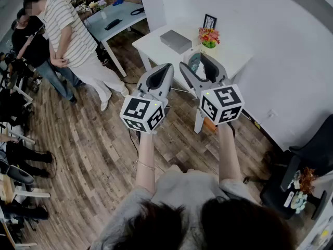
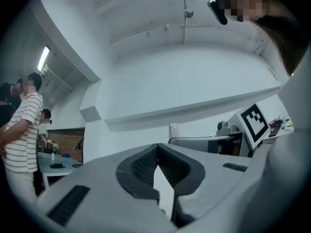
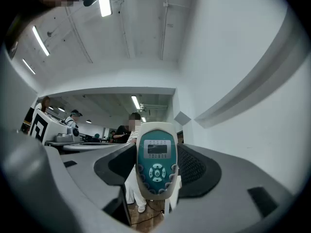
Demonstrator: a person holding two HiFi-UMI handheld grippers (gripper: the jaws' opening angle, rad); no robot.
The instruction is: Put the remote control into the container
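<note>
The remote control (image 3: 156, 165) is white with a teal face, a small screen and several buttons. It stands upright between the pads of my right gripper (image 3: 156, 171), which is shut on it and holds it in the air. In the head view the remote control (image 1: 194, 61) shows between the jaws of the right gripper (image 1: 199, 66), above the near edge of the white table (image 1: 156, 48). A grey box-like container (image 1: 176, 40) lies on that table. My left gripper (image 1: 162, 74) is held up beside the right one; the tips of the left gripper (image 2: 156, 152) meet with nothing between them.
Flowers in a green pot (image 1: 209, 37) and a small picture frame (image 1: 209, 21) stand on the white table by the wall. Several people (image 1: 70, 33) stand at the left near a grey-blue table (image 1: 117, 14). A black chair (image 1: 307, 160) is at the right.
</note>
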